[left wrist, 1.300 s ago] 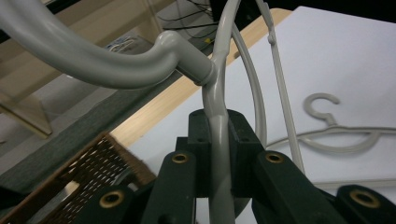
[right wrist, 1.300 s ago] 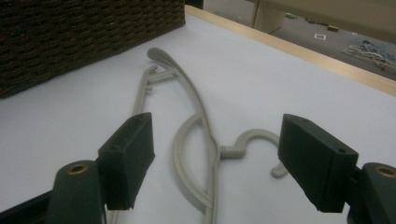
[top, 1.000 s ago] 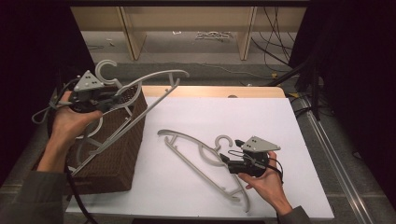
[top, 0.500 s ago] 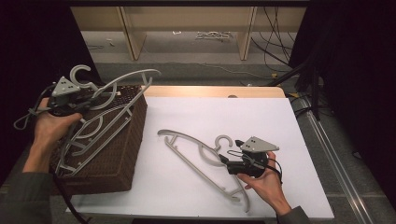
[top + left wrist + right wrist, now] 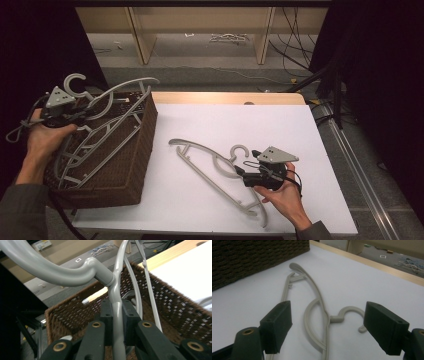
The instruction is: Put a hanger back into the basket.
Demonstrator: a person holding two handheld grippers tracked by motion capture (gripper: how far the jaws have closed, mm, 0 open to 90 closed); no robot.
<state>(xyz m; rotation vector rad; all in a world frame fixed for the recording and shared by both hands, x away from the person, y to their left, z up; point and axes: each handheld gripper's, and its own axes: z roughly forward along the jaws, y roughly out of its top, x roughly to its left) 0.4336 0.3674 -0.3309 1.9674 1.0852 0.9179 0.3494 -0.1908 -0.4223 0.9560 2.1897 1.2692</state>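
Note:
My left gripper (image 5: 75, 114) is shut on the neck of a grey plastic hanger (image 5: 130, 82). That hanger lies tilted in a brown wicker basket (image 5: 145, 135) at the table's left, its hook sticking up over the basket's far corner. In the left gripper view the pads (image 5: 106, 315) pinch the hanger's stem (image 5: 116, 297) above the basket's inside (image 5: 175, 307). A second grey hanger (image 5: 210, 172) lies flat on the white tabletop. My right gripper (image 5: 246, 162) is open just beside its hook. In the right gripper view the wide jaws of the right gripper (image 5: 329, 327) frame this hanger (image 5: 317, 300).
More grey hanger bars (image 5: 95, 150) rest inside the basket. The white tabletop (image 5: 250, 125) ends in a wooden strip (image 5: 225, 97) at the back. Beyond it are wooden shelf legs (image 5: 142, 35) on the floor and cables (image 5: 310, 75) at the right. The basket's side (image 5: 249, 257) stands left of the right gripper.
My left hand has carried its hanger leftward and lower, so it sits deeper in the basket. The right hand and the hanger on the table stay where they were.

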